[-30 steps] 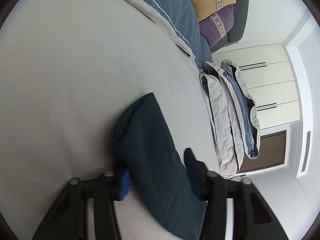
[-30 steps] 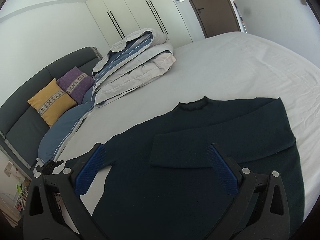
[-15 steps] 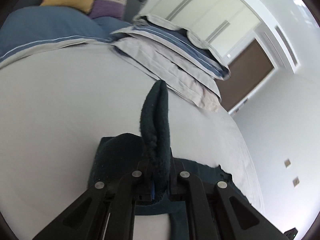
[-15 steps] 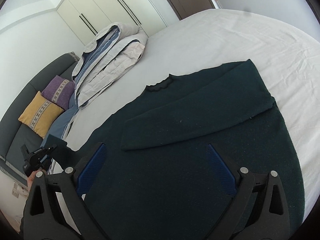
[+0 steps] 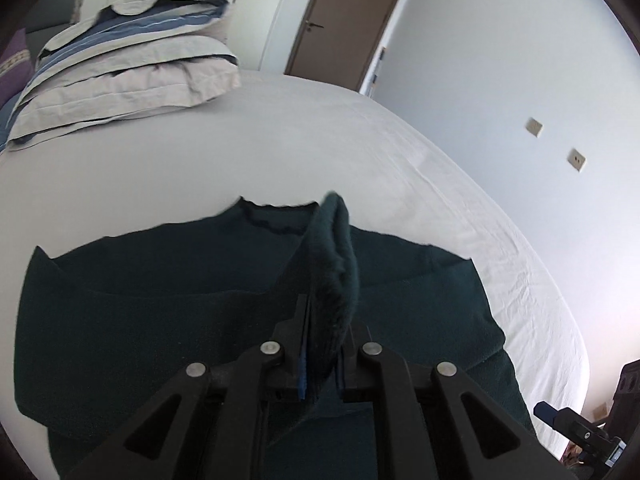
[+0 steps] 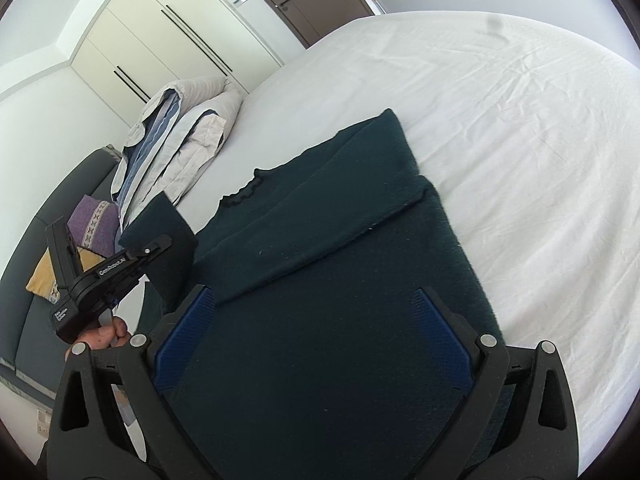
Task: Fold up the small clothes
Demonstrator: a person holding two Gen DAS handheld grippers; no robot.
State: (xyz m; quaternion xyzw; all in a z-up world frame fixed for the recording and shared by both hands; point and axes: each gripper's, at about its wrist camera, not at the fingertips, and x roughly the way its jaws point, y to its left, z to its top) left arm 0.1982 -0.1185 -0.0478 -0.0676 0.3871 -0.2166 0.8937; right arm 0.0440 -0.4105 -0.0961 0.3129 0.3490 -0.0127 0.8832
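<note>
One dark green sweater, two cushions, one folded duvet.

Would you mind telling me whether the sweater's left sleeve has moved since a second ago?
Yes. The dark green knitted sleeve, pinched in the left tongs, has been lifted off the white bedsheet and carried over the sweater's body, toward the brown door.

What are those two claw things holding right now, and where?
The left gripper pinches the dark green sweater by its sleeve end; the right gripper holds nothing.

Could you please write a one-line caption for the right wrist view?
Open right gripper above dark green sweater on bed; left gripper lifts its sleeve.
</note>
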